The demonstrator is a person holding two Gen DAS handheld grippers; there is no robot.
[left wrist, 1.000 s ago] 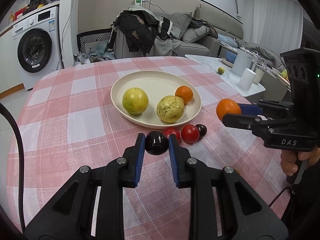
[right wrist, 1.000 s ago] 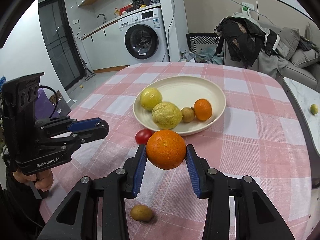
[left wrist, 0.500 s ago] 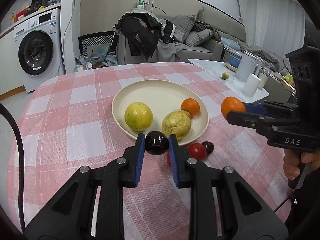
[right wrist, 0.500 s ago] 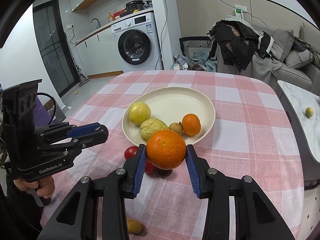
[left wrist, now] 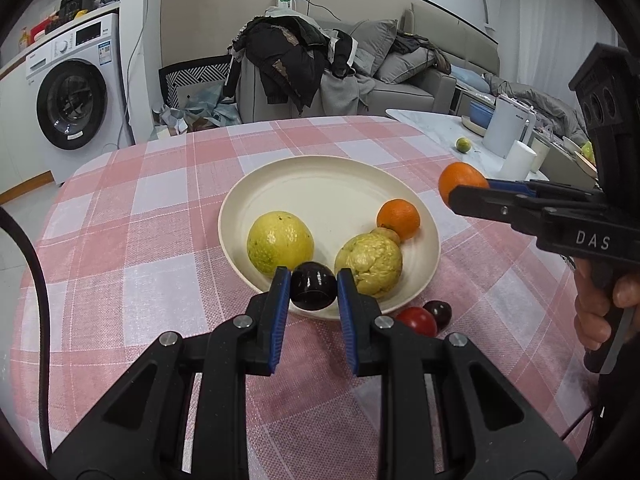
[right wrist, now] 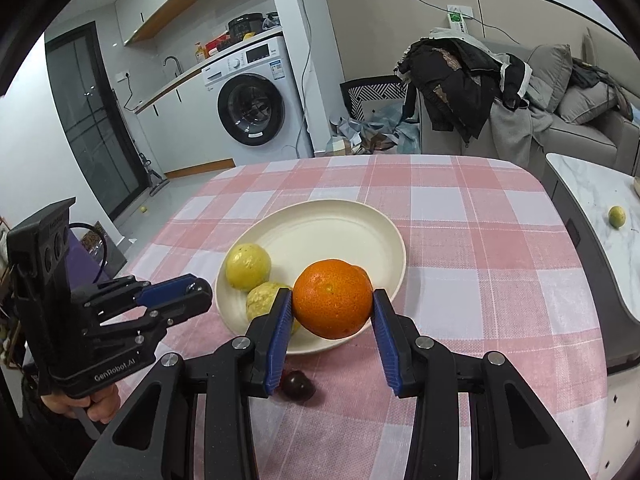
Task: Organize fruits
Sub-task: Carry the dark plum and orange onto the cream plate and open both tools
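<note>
Both fruits are carried toward the cream plate (left wrist: 424, 216) for dropping, judging by the task and the fruit already in it. The left gripper (left wrist: 309, 288) is clamped tight on a dark plum (left wrist: 313, 291), held over the plate's near rim. The right gripper (right wrist: 331, 307) is closed partway on a large orange (right wrist: 332, 298), the blue fingers (right wrist: 280, 320) pressed on both its sides; it is held above the plate's near right edge.

In the plate are seen a smooth yellow-green fruit (left wrist: 279, 241), a bumpy yellow fruit (left wrist: 370, 261) and a small orange (left wrist: 399, 218). A tiny brownish fruit between the last two is barely seen.

On the checked bench (left wrist: 132, 280), near the plate's rim, a red tomato (left wrist: 417, 320) and a dark cherry-like fruit (left wrist: 439, 312) are left touching; probably next to be gathered.

Only the left view shows the tomato and the small orange clearly; in the right view both are mostly hidden by the held orange. The right view shows only one dark fruit under its fingers. Each view shows the other gripper from the side, with a hand (right wrist: 86, 400) on its handle.
</note>
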